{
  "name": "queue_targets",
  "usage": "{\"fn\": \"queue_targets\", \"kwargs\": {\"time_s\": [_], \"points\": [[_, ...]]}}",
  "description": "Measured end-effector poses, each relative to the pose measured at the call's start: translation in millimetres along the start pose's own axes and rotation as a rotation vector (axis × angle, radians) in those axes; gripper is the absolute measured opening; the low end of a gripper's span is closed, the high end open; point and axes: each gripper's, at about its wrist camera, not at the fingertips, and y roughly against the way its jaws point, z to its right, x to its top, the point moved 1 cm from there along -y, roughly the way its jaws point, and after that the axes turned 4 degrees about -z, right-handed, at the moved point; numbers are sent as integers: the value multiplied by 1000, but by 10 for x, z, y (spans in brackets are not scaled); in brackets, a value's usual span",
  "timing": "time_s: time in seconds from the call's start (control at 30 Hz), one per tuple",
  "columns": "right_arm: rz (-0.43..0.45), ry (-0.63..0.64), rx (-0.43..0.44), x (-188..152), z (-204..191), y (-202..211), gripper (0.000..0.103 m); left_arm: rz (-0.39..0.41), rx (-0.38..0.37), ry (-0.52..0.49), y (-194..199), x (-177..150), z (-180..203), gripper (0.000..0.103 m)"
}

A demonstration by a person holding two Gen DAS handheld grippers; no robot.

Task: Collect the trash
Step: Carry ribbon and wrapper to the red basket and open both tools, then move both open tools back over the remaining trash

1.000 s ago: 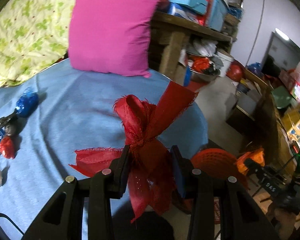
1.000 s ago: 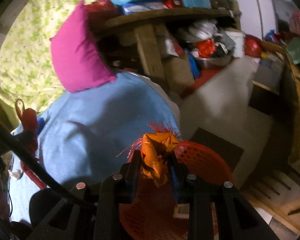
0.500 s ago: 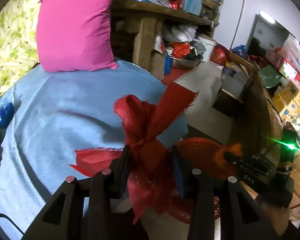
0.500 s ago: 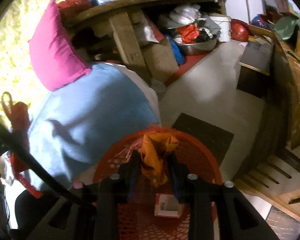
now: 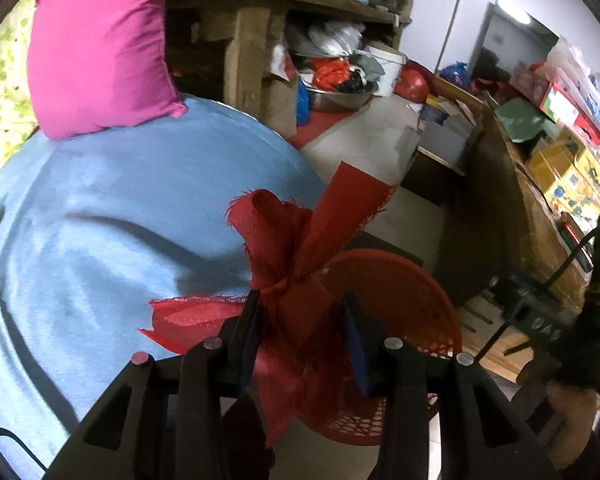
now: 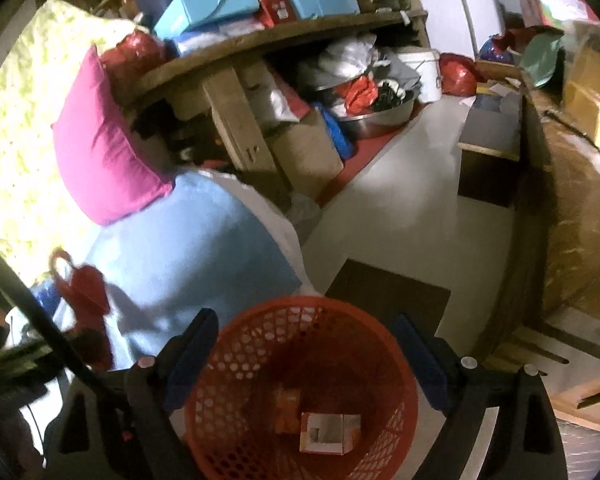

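My left gripper [image 5: 300, 320] is shut on a frayed red ribbon bow [image 5: 296, 248] and holds it at the edge of the blue-covered bed [image 5: 120, 220], next to the red mesh basket [image 5: 404, 292]. My right gripper [image 6: 304, 332] is open and empty, right above the same basket [image 6: 300, 392]. Inside the basket lie an orange wrapper [image 6: 286, 410] and a small white-and-orange box [image 6: 328, 432]. The red bow also shows at the left of the right wrist view [image 6: 86, 286].
A magenta pillow [image 5: 100, 48] leans at the head of the bed. A wooden shelf [image 6: 228, 92] with boxes and clutter stands behind. A dark mat [image 6: 388, 296] lies on the pale floor beyond the basket. A wooden counter [image 6: 572, 208] runs along the right.
My right gripper moved over the basket, opened and dropped the orange wrapper into it. My left gripper carried the red bow from over the bed toward the basket.
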Motion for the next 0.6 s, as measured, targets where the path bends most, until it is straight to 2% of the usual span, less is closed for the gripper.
{"fn": "queue_targets", "kwargs": {"time_s": [0.2,0.27,0.33,0.47,0.6], "points": [[38,-24,1,85,88,132,93,-66,-51,-43,-191,-33,208,44],[44,-30,0,97,118,149,93,-95,-73,-67,-254,-44,295,49],[52,-39,1,97,147,164,93,-111,-76,-80,-284,-54,323,64],[56,-47,5,88,171,171,93,-91,-80,-62,-227,-47,275,70],[49,-43,18,76,118,148,93,-59,-78,-19,-132,-41,126,70]]}}
